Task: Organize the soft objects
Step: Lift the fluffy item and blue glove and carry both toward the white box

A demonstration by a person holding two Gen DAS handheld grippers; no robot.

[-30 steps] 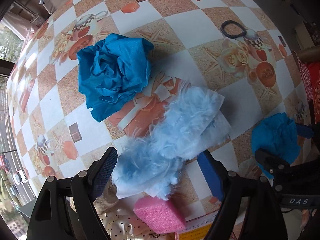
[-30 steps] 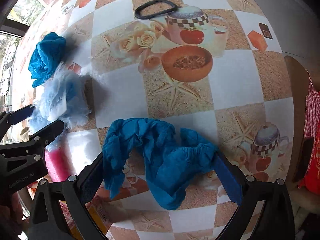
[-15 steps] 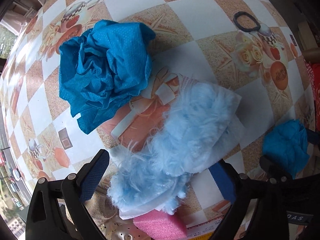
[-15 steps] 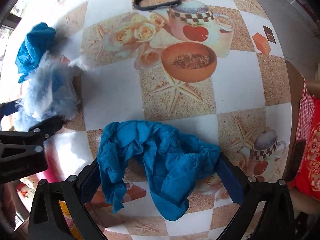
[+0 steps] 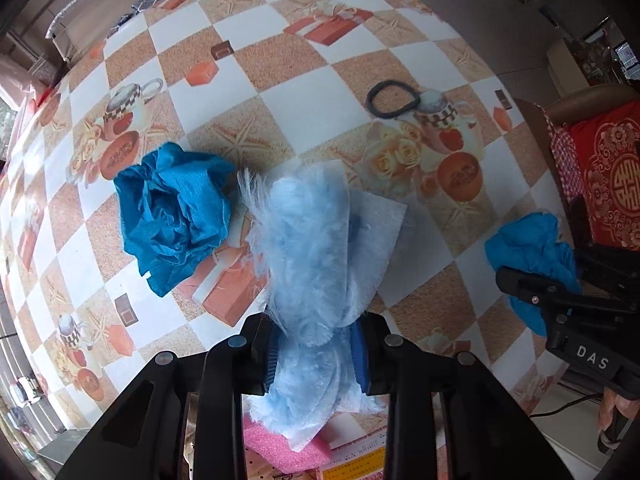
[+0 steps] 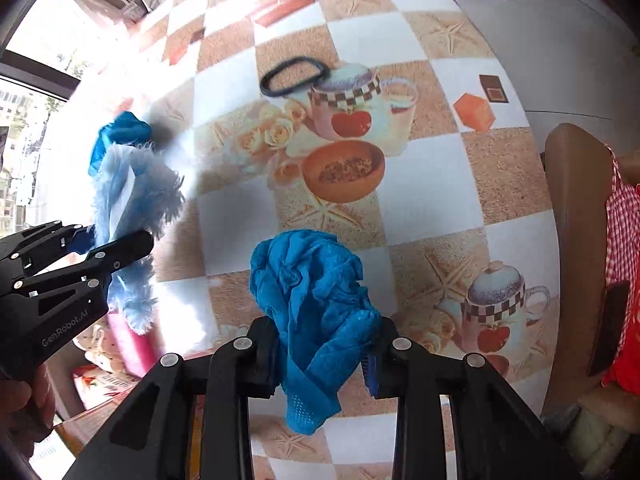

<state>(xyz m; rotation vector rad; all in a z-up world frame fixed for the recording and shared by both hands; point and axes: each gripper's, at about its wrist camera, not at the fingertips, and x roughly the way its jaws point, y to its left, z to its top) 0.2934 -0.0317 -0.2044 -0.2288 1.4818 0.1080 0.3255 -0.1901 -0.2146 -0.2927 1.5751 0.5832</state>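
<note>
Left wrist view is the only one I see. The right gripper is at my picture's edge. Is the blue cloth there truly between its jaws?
Observer: Yes. The right gripper is shut on the blue cloth, a pad pressing each side.
Operator: Does some of it stick out?
Observer: One end sticks out behind the jaws, toward the camera; the bunched rest lies ahead of them.
Operator: And my fluffy piece, seen from the side?
Observer: On the left gripper the jaws are closing with the fluffy light-blue cloth between them; tufts spread on both sides.
</note>
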